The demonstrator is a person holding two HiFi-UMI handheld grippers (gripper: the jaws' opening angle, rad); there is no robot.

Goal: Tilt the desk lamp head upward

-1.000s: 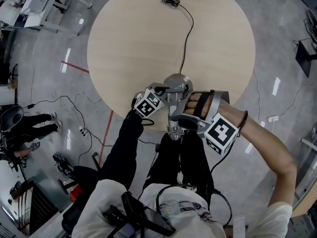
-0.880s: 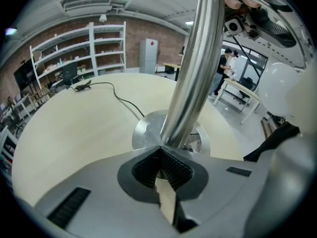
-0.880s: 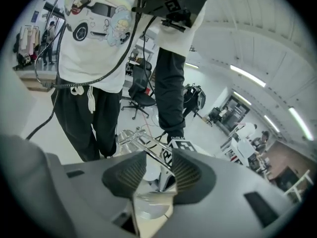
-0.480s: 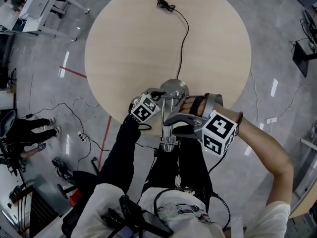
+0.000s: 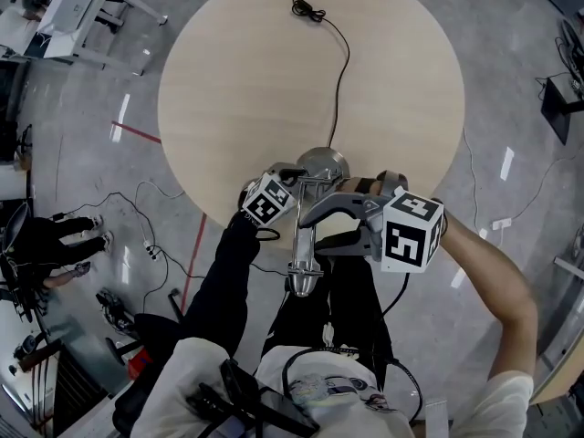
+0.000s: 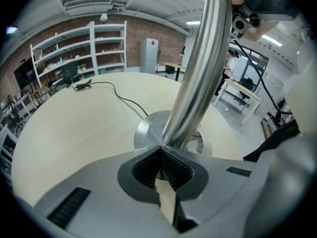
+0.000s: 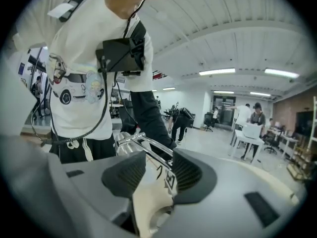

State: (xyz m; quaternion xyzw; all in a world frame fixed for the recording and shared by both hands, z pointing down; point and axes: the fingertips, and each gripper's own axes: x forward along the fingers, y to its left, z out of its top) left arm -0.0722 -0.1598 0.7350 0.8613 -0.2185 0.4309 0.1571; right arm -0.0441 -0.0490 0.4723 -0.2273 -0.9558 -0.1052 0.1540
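Note:
A chrome desk lamp stands at the near edge of the round wooden table (image 5: 255, 71), its round base (image 5: 324, 163) on the tabletop. My left gripper (image 5: 294, 173) is shut on the lamp's upright pole (image 6: 198, 68), just above the base (image 6: 147, 133). My right gripper (image 5: 316, 225) is shut on the thin twin rods of the lamp arm (image 7: 148, 150). The lamp head (image 5: 303, 278) sticks out past the table edge, above the person's legs. In the right gripper view the lamp head (image 7: 128, 142) shows just beyond the jaws.
A black power cable (image 5: 340, 71) runs from the base across the table to a bundled end (image 5: 305, 7) at the far edge. More cables (image 5: 146, 199) lie on the floor to the left. Desks (image 5: 78, 7) stand at the upper left.
My right gripper has turned and lifted, its marker cube tipping over. The lamp arm and head have swung out towards the person. The left gripper has stayed on the pole.

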